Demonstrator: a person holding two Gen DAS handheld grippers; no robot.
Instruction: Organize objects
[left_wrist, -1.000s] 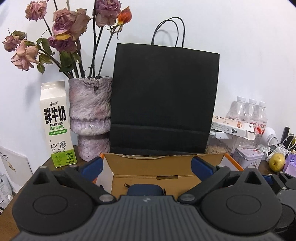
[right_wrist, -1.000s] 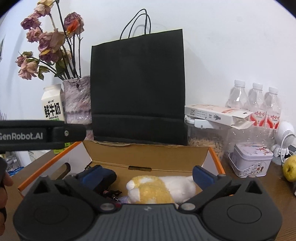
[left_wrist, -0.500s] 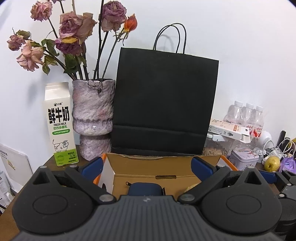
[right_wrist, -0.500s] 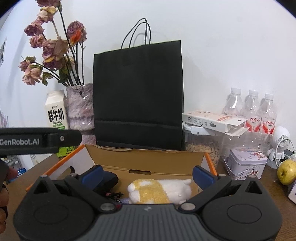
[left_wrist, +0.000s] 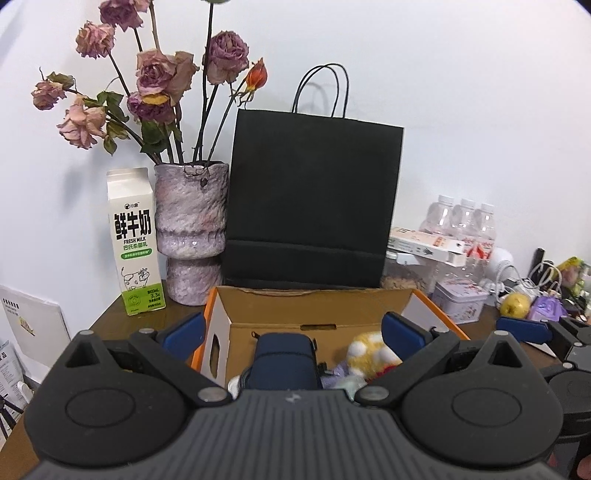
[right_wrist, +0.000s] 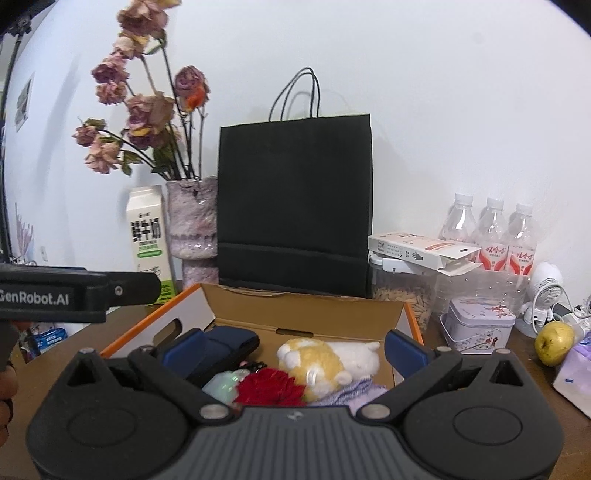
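Right wrist view: cardboard box (right_wrist: 306, 306) at 12 o'clock of the right gripper (right_wrist: 293, 349), whose blue fingers are spread, gripping nothing.
Box contents: navy pouch (right_wrist: 221, 349) at 10 o'clock, yellow-white plush (right_wrist: 325, 360), red flower (right_wrist: 271, 387), lilac cloth (right_wrist: 351, 393).
Left gripper (left_wrist: 295, 332): fingers spread, empty, above the same box.
Behind the box: black paper bag (right_wrist: 293, 206), vase (right_wrist: 192, 221) with dried roses, milk carton (right_wrist: 147, 232).
Surface: brown table (right_wrist: 480, 369); tin (right_wrist: 478, 323), pear (right_wrist: 554, 341), water bottles (right_wrist: 491, 229) at 2 o'clock.
Room: white wall.
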